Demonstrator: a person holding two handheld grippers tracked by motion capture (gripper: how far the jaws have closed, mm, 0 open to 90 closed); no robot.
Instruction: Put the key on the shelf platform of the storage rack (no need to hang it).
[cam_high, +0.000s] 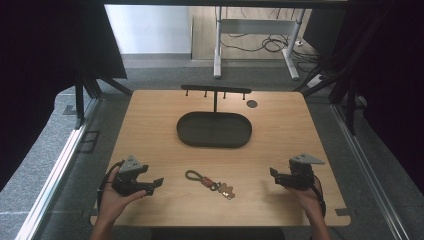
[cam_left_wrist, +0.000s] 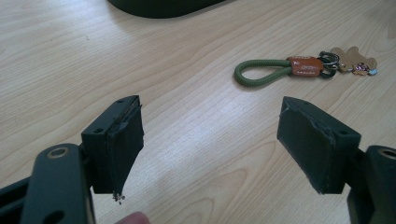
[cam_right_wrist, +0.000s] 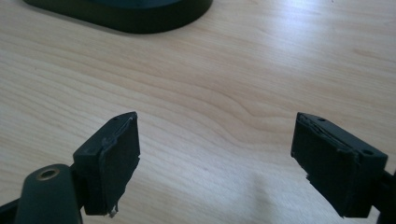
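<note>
**Jaws spread, keychain waits between two grippers**

Fingers (cam_left_wrist: 122, 140) of the left gripper (cam_high: 150, 185) stand spread wide with nothing between them, and the right gripper (cam_high: 278, 176) shows the same in its own view, pads (cam_right_wrist: 116, 158) well apart over bare wood. Both tools rest low at the near edge of the table (cam_high: 150, 120), one at the left and one at the right, each held in a hand that comes in from below.

Between them, near the front and slightly closer to the left gripper, lies the keychain (cam_high: 210, 183): a green cord loop, an orange tag, a cluster of metal rings and a small flat bear-shaped charm. In the left gripper view the keychain (cam_left_wrist: 299, 67) lies ahead and to the right of the jaws, well apart from them. Farther back, at the middle of the table, a dark oval tray (cam_high: 186, 135) forms the base of a stand whose crossbar (cam_high: 216, 90) carries small pegs.

The likely job is to lift the keychain and hang it on a peg. The cord lies flat on the wood, so pads closing too high could slide over it and push it away. A pinch on the charm alone could leave the loop dangling and swinging, making it hard to thread over a peg. A low approach could also drag the rings across the table.
</note>
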